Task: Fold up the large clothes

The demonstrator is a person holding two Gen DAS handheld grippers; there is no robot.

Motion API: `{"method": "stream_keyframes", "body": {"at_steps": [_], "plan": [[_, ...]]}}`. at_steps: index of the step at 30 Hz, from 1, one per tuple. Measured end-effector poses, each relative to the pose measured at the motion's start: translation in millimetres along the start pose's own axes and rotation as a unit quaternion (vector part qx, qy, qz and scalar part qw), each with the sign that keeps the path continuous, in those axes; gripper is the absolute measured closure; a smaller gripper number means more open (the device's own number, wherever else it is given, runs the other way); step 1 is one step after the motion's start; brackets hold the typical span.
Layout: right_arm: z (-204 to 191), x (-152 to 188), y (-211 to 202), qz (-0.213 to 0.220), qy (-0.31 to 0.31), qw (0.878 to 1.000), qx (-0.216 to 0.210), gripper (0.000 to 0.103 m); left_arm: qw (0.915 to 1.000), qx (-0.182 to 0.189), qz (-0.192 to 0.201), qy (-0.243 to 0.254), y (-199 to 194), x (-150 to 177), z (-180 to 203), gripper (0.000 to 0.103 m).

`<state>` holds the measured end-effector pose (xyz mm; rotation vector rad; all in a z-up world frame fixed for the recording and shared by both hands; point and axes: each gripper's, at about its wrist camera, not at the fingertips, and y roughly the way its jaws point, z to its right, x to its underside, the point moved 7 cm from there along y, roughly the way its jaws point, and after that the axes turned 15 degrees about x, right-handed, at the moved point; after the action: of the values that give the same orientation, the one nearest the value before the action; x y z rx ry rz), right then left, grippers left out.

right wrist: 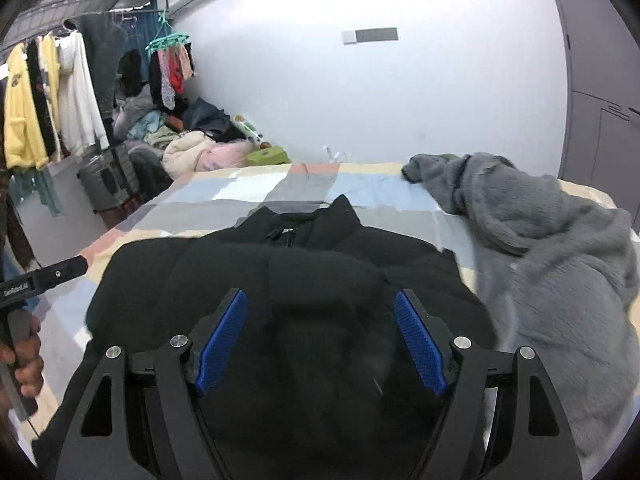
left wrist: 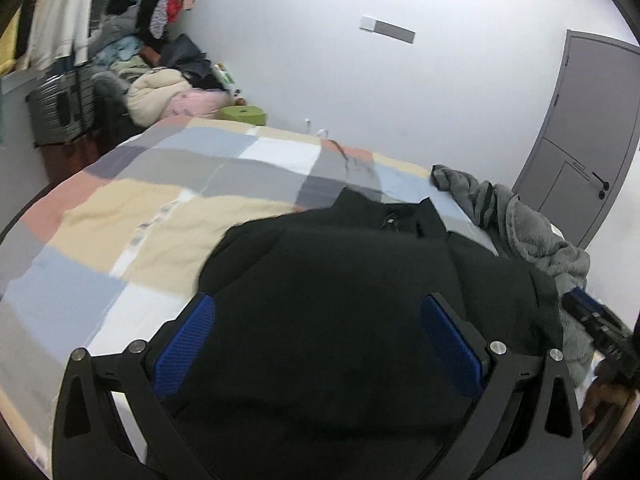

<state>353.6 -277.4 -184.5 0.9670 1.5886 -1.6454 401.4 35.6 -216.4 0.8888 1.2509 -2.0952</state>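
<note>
Fingers on both of my grippers stand spread wide with nothing between the blue pads: the left gripper (left wrist: 318,334) and the right gripper (right wrist: 320,336) each hang just over the near part of the black jacket (right wrist: 280,280), and I cannot tell from either wrist view whether any fingertip is actually touching the cloth. That jacket lies on the patchwork bedcover (left wrist: 160,208) with its collar (right wrist: 304,220) pointing away from me toward the white wall, zipper at the middle. From how it sits, I judge it partly folded: the outline looks fairly compact and rounded, no sleeve trails out to either side, and a puffy bulge across the middle suggests the sleeves or sides have been brought in, though the dark fabric hides the creases, so I won't swear to it. The bottom hem runs out of sight under my grippers, so what seems left is bringing that near end up toward the collar. Just beside the jacket on my right, touching its edge, the grey fleece garment (right wrist: 552,248) lies in a rumpled heap, clearly not folded at all. So I reckon one piece is midway and another is waiting.
</note>
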Motion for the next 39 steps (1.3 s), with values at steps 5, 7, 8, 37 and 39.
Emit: {"method": "stream_keyframes", "body": {"at_steps": [5, 7, 8, 37, 39], "plan": [[-6, 11, 60, -0.036, -0.019, 0.998, 0.044, 0.027, 0.9983, -0.031, -0.049, -0.004, 56, 9, -17, 0.004], [-7, 15, 73, -0.042, -0.021, 0.998, 0.036, 0.026, 0.9974, -0.04, -0.059, 0.011, 74, 16, -29, 0.003], [-8, 17, 79, -0.044, -0.025, 0.998, 0.035, 0.026, 0.9973, -0.036, -0.063, 0.011, 81, 18, -33, 0.003], [-8, 55, 158, -0.058, -0.021, 0.998, 0.011, 0.019, 0.9958, -0.049, -0.065, 0.04, 133, 35, -43, 0.0], [-8, 52, 155, -0.073, -0.026, 0.997, 0.011, 0.019, 0.9949, -0.058, -0.072, 0.043, 129, 31, -40, 0.0]]}}
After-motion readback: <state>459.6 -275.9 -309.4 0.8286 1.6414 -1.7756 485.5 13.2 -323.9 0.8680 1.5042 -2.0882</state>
